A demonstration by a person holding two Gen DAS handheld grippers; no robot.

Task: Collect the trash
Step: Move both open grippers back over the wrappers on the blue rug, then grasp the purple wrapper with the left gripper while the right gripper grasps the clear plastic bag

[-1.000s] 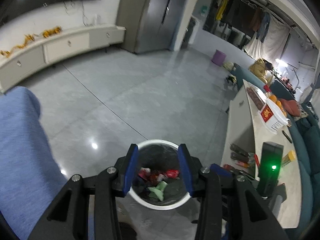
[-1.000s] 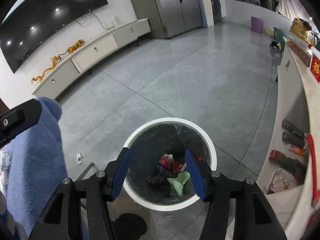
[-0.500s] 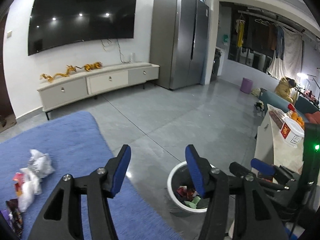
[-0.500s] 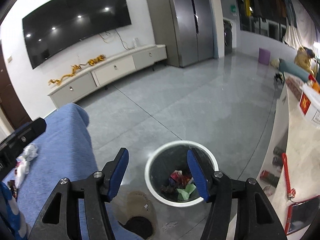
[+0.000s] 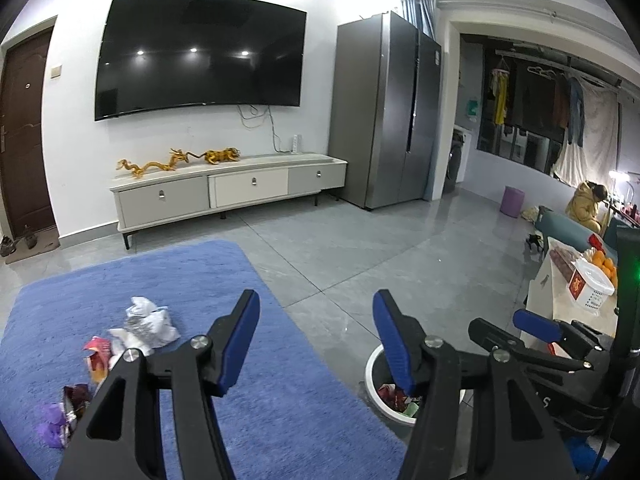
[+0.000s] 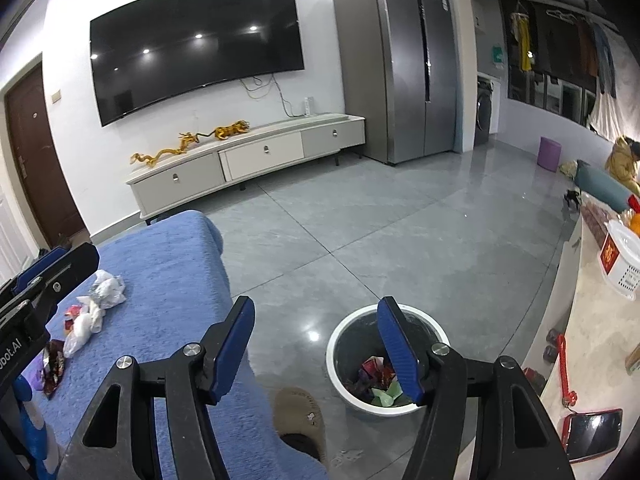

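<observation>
Fuzzy blue rug [image 5: 248,380] on grey tile floor [image 5: 360,248] – crumpled white, red & purple wrappers [image 5: 136,330] lie on its left part. Round white bin w/ black liner [image 6: 386,364], just off rug's edge, has wrappers inside. Left hand-held gripper [image 5: 316,338] & right hand-held gripper [image 6: 316,342] – both empty, jaws opening.

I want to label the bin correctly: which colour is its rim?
The bin has a white rim, with a dark liner inside; the right wrist view shows it best.
</observation>
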